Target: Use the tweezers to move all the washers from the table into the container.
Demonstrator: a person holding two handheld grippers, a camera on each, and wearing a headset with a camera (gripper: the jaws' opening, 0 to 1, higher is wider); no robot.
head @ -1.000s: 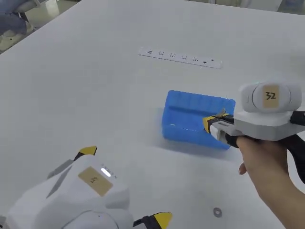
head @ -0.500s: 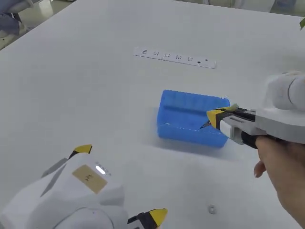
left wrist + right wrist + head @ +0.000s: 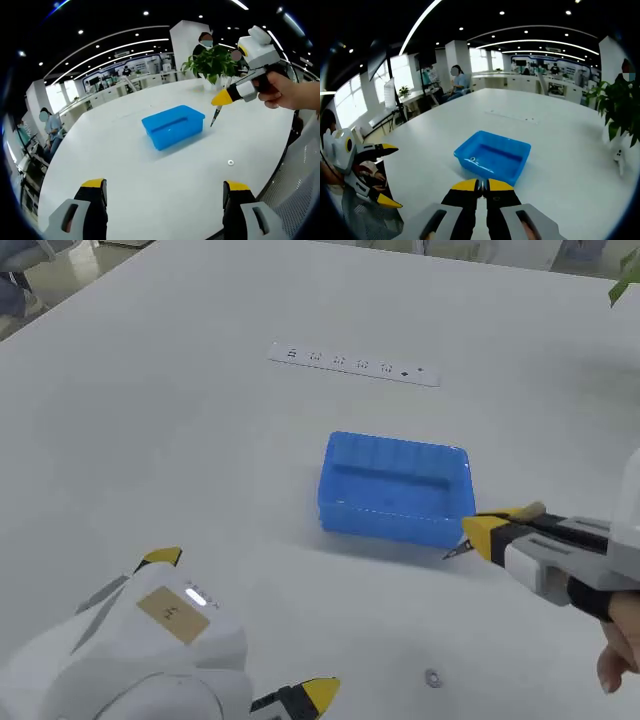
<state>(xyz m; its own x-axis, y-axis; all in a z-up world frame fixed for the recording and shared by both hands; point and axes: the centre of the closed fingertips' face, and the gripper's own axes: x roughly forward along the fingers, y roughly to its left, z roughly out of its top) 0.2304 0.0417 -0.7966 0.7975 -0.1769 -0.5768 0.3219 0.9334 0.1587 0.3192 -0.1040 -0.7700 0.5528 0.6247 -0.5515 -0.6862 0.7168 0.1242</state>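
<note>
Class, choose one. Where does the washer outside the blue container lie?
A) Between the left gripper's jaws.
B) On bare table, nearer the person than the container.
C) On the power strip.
B: the washer lies alone on the table, on the near side of the blue container.
</note>
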